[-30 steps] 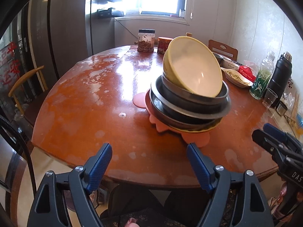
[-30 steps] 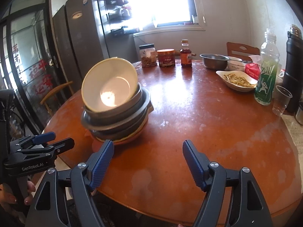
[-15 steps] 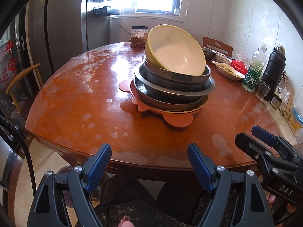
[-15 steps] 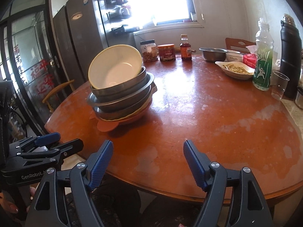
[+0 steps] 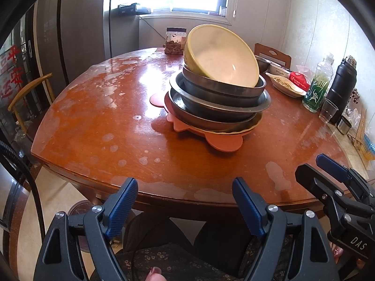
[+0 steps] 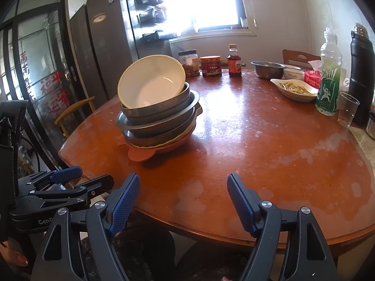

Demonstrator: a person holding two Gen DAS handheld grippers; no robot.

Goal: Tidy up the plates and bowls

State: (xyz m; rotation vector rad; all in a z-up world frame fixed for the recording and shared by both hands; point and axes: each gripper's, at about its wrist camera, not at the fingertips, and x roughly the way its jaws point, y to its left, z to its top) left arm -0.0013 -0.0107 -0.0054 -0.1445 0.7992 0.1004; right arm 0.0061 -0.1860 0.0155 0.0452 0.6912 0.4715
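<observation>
Glossy worn wooden table (image 5: 98, 121), dull metal bowls (image 5: 222, 98), smooth matt yellow bowl (image 5: 220, 56).

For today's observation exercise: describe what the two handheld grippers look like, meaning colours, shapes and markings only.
The left gripper and right gripper are black clamp-style frames with triangular cut-outs, silver rivets and ribbed blue finger pads. White lettering marks their sides. A black cable curves beside the left one.

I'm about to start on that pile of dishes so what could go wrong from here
1. The yellow bowl sits tilted on top of the metal bowls; nudging the stack could slide it off.
2. The stack rests on a pink mat, which may shift on the table if pulled sideways.
3. Both the left gripper and right gripper are open and empty at the table edge; a wide reach on the right could knock the plastic cup or green bottle.
</observation>
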